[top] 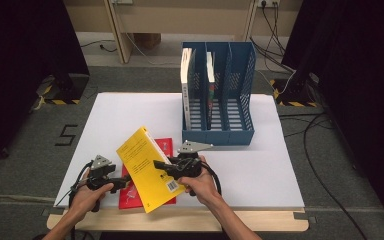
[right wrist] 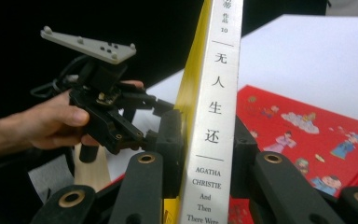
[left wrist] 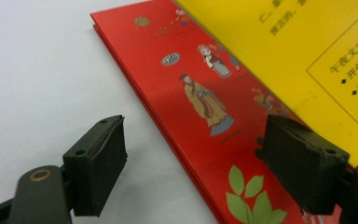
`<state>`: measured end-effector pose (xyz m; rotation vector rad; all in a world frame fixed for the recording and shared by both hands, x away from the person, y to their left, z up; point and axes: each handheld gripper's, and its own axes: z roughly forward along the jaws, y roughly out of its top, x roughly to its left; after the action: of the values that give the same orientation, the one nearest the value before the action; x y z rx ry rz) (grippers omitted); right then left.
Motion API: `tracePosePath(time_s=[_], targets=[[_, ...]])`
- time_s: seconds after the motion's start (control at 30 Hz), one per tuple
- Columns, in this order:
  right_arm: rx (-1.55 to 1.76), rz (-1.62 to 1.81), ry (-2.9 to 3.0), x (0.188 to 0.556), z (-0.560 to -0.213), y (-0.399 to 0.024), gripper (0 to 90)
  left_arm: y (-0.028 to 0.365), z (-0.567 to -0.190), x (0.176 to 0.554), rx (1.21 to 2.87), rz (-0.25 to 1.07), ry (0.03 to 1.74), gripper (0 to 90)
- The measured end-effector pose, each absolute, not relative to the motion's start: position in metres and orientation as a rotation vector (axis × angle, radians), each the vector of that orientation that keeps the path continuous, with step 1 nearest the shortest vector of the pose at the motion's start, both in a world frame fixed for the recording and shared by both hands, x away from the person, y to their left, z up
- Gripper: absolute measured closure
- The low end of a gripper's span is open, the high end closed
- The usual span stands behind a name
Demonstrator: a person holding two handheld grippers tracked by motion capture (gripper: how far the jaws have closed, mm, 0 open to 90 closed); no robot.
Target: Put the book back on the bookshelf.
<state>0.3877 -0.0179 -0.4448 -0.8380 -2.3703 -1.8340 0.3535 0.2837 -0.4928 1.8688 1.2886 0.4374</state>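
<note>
We are lifting the yellow paperback book (top: 150, 172) off the flat red picture book (top: 166, 146) near the surface's front edge, right gripper (top: 161, 164) jaws pinching its spine. Left gripper (left wrist: 193, 158) jaws are standing spread astride the red book's edge, not yet pressing. Best keeping the yellow one upright, heading for the blue file rack (top: 220, 95).

Even, soft overhead light brightens the white bench (top: 260, 165); surrounding curtains stay dark. Shadows are faint. Both gripper views blur close up.
</note>
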Motion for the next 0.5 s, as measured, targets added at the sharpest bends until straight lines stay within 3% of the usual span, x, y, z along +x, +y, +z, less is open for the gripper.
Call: tracePosePath(time_s=[0.13, 0.5], targets=[[-0.826, -1.870, -2.366, 0.385, -0.442, -0.017, 73.0, 0.284, -0.493, 0.354, 1.866, 0.431, 1.288, 15.1], [-0.808, -2.127, -2.363, 0.385, -0.416, -0.017, 73.5, 0.287, -0.494, 0.356, 1.864, 0.457, 1.298, 15.5]])
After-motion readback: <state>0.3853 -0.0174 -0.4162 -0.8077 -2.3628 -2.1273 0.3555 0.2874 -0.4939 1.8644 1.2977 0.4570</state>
